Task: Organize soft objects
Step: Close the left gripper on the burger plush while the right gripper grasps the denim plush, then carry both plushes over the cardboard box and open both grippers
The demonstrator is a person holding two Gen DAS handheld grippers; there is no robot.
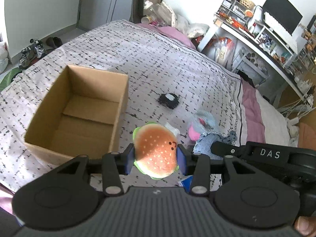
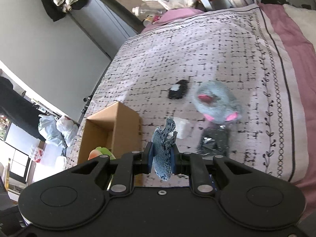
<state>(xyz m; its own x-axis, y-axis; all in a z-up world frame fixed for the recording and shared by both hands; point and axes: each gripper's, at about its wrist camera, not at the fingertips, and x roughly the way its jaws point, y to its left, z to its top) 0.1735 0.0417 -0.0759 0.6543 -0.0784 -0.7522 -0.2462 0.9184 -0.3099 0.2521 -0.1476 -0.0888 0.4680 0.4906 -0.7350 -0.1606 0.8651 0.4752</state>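
Note:
My left gripper (image 1: 157, 156) is shut on a plush hamburger (image 1: 156, 150), held above the bed just right of an open cardboard box (image 1: 75, 110). My right gripper (image 2: 162, 158) is shut on a blue denim soft toy (image 2: 164, 150); that toy also shows in the left wrist view (image 1: 209, 140). A grey and pink plush (image 2: 217, 102) lies on the bedspread ahead of the right gripper, and shows in the left wrist view (image 1: 201, 122). The box (image 2: 106, 130) is to the right gripper's left, and looks empty inside.
A small black object with a white label (image 1: 168, 99) lies on the bedspread (image 1: 158, 59). A white item (image 2: 181, 128) and a dark packet (image 2: 215, 142) lie near the grey plush. A cluttered desk (image 1: 266, 39) stands beyond the bed. Shoes (image 1: 31, 53) sit on the floor.

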